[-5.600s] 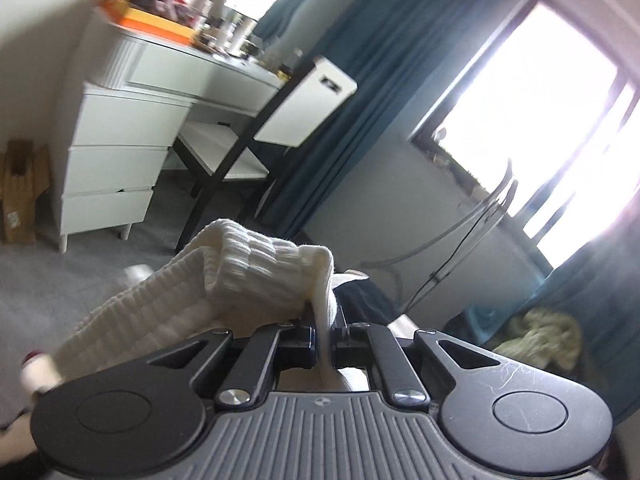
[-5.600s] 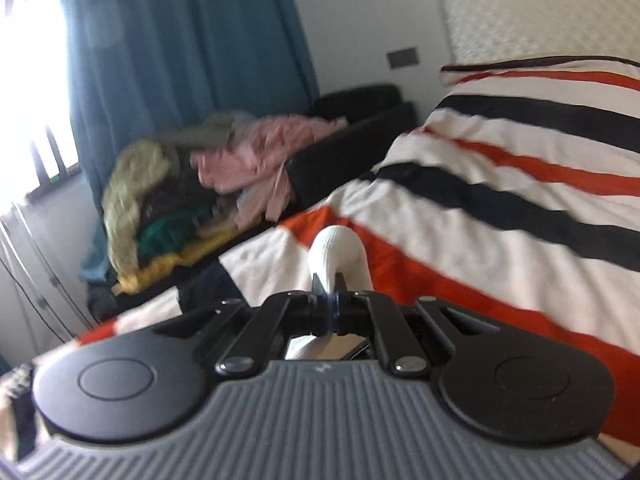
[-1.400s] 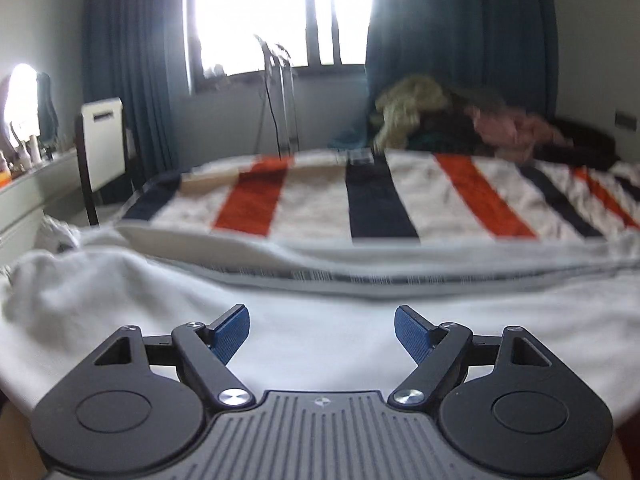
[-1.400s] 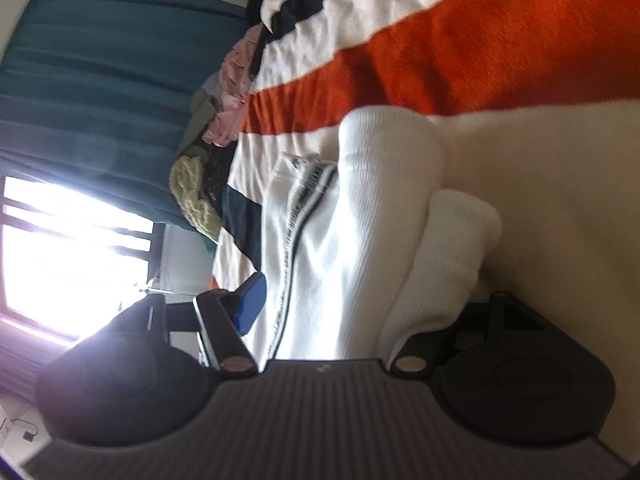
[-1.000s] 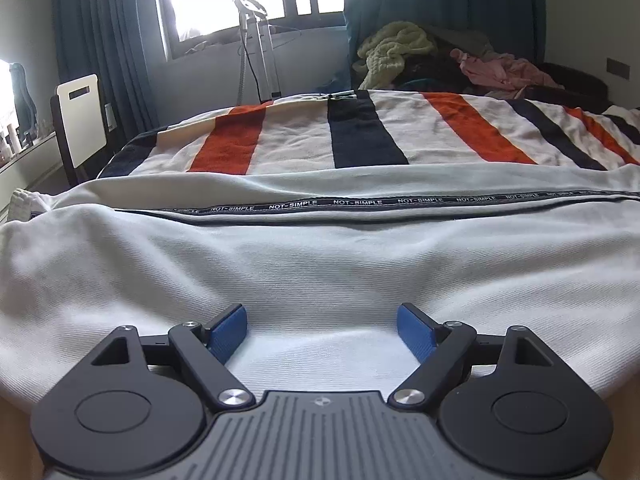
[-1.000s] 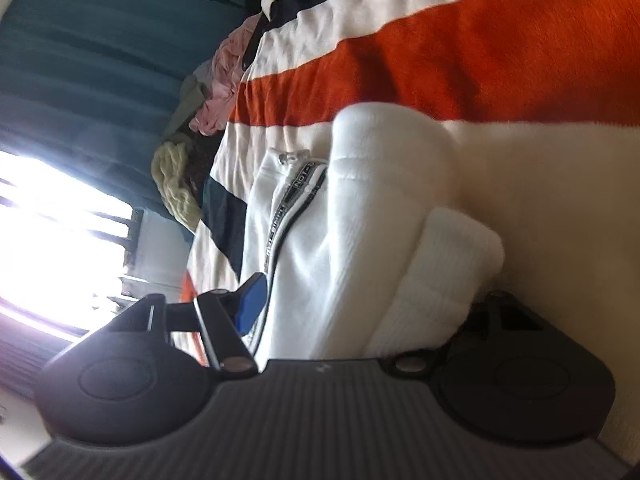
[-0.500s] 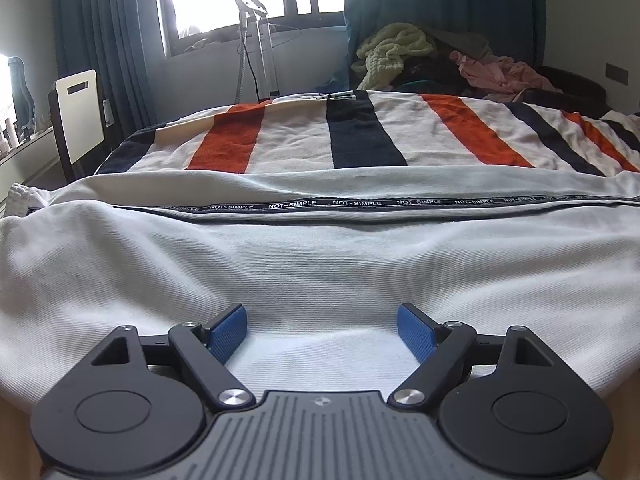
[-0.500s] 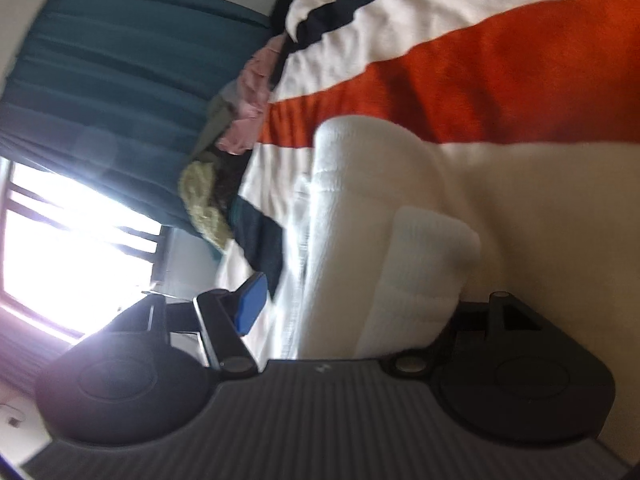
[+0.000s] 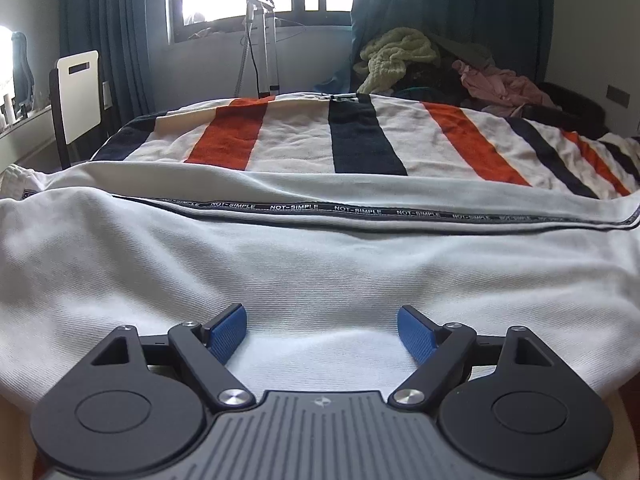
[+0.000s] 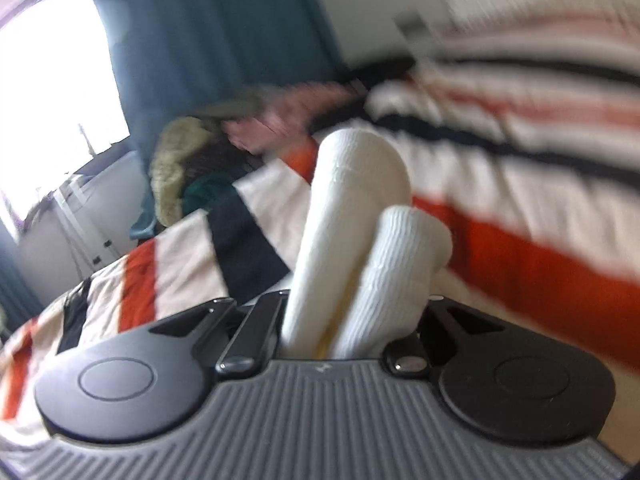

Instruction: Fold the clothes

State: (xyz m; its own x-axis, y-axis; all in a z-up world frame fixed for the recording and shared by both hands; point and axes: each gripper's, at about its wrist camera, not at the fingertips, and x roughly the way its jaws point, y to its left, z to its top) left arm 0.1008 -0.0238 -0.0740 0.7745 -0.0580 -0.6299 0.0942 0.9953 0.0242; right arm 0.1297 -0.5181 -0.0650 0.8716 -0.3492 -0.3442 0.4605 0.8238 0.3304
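A white garment (image 9: 320, 264) with a black "NOT-SIMPLE" tape stripe lies spread across the near side of the striped bed (image 9: 360, 140). My left gripper (image 9: 322, 332) is open, its blue pads resting low over the white cloth with nothing between them. In the blurred right wrist view, my right gripper (image 10: 352, 320) is shut on a bunched fold of the white garment with its ribbed cuff (image 10: 396, 248), lifted above the striped bedspread (image 10: 520, 240).
A heap of clothes (image 9: 440, 68) lies at the far side of the bed under teal curtains; it also shows in the right wrist view (image 10: 208, 152). A white-backed chair (image 9: 78, 92) stands at the left, a metal stand (image 9: 262, 48) by the window.
The right gripper has closed on the white cuff and fold and swung upright, lifting it off the bed. The left gripper has stayed open and still over the garment.
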